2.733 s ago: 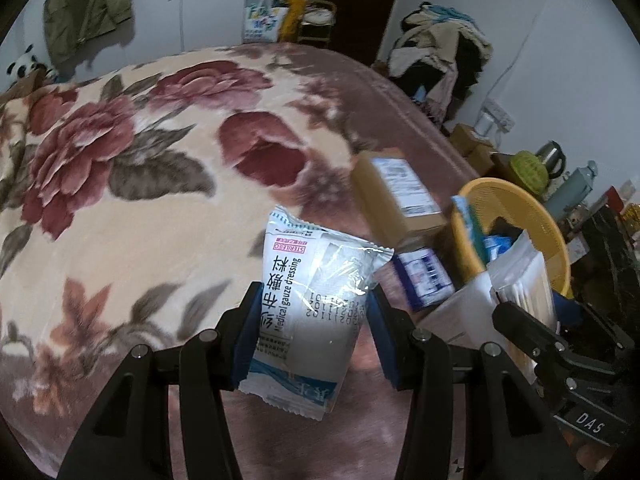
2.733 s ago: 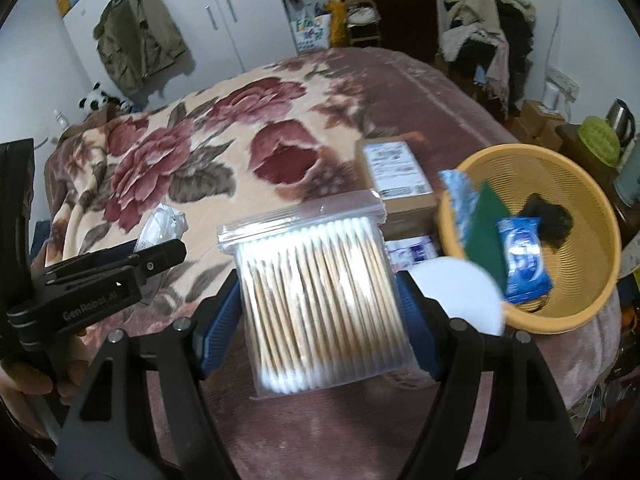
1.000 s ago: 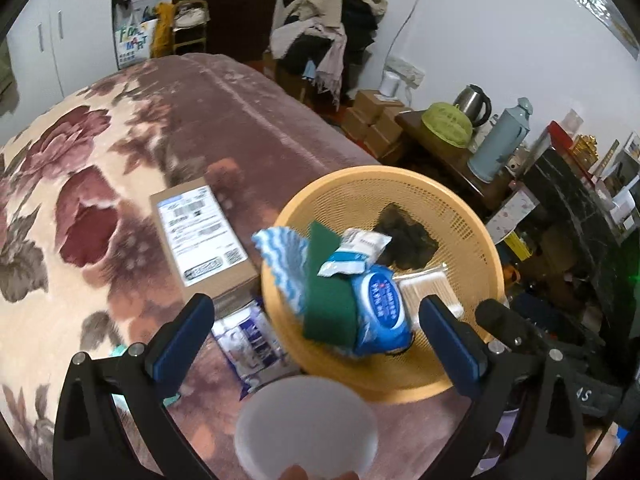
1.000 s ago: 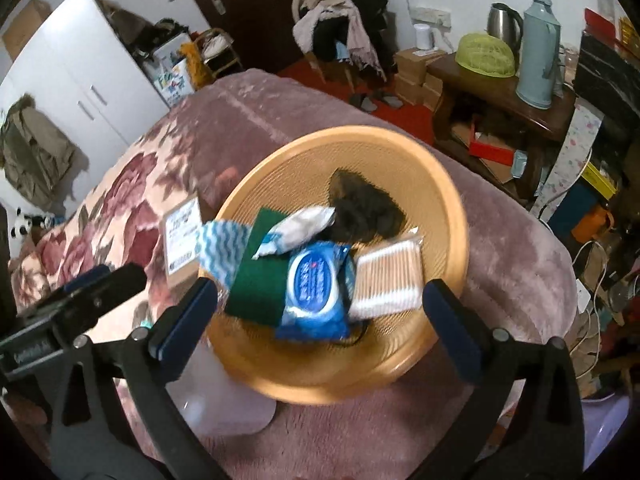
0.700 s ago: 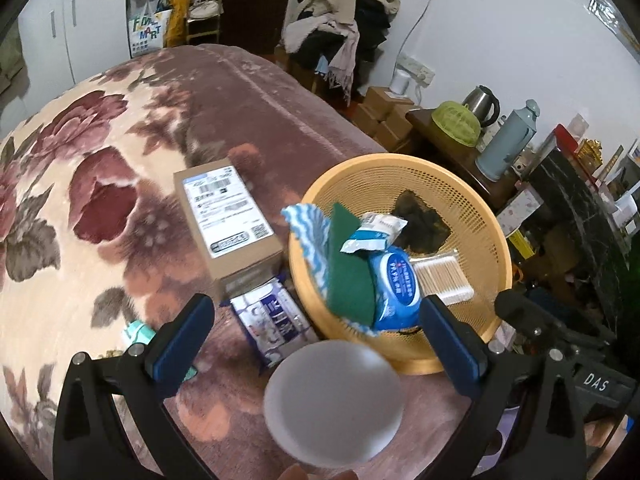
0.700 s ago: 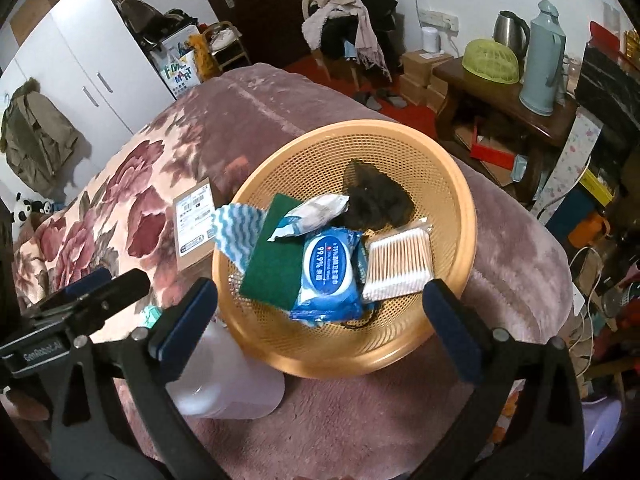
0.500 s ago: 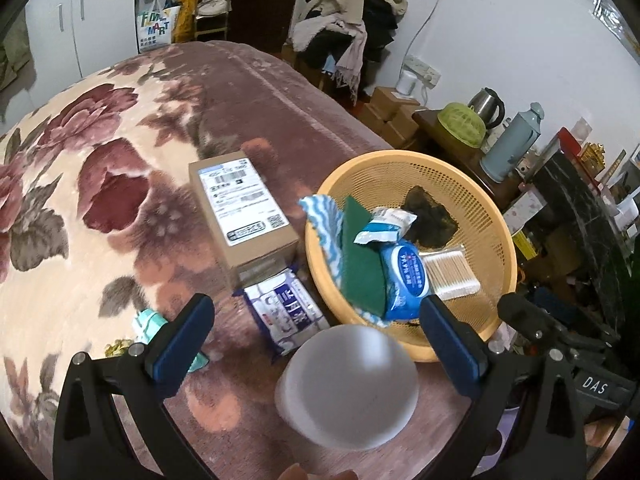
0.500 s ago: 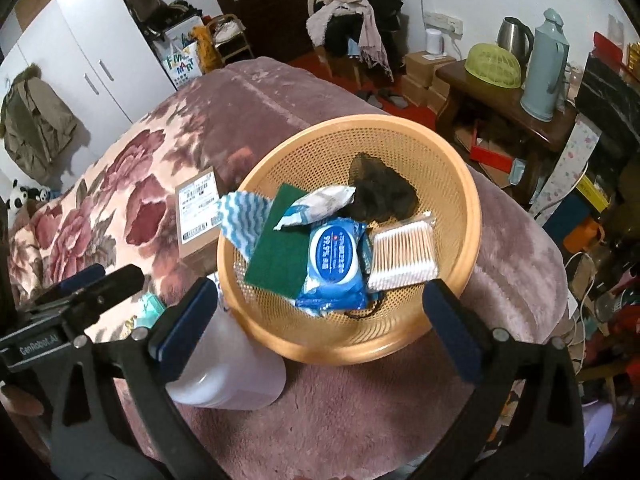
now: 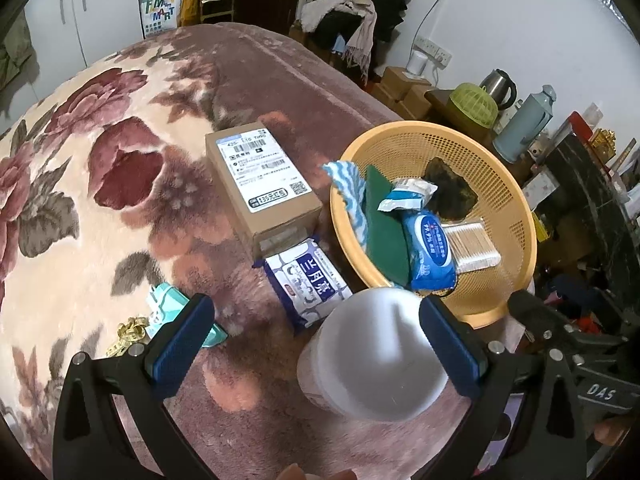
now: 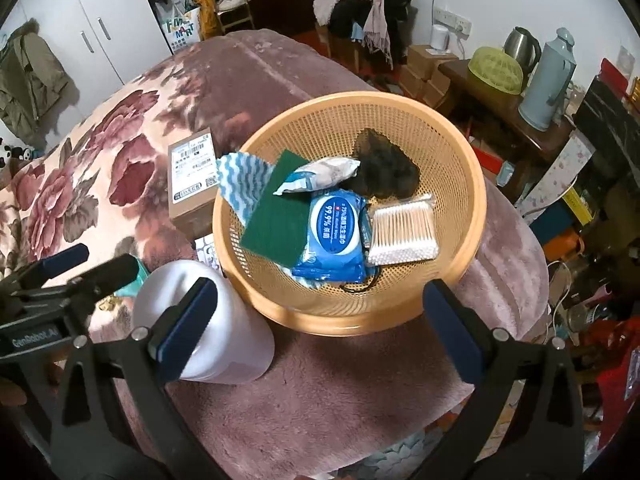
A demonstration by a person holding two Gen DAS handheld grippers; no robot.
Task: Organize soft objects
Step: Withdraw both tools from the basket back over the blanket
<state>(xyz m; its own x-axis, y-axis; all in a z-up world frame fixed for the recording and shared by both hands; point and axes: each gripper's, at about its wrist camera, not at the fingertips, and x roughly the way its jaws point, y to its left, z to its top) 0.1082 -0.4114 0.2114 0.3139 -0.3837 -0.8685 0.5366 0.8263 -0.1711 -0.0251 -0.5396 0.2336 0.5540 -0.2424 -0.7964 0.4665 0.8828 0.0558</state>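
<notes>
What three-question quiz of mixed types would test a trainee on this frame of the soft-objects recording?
1. True or false: the cotton swab pack lies inside the yellow basket.
2. Which lies outside the basket? A) green scouring pad B) purple wipes pack C) blue wipes pack
3. Fill in: both the left gripper and the right gripper are ____.

Key: 1 true; 2 B; 3 open.

The small teal packet (image 9: 166,307) on the floral blanket is being partly hidden by the left gripper's blue-padded finger (image 9: 182,338). The purple-and-white wipes pack (image 10: 208,249) is being mostly covered by the orange plastic mesh basket (image 10: 460,152) and the white translucent plastic jar (image 10: 236,344).
</notes>
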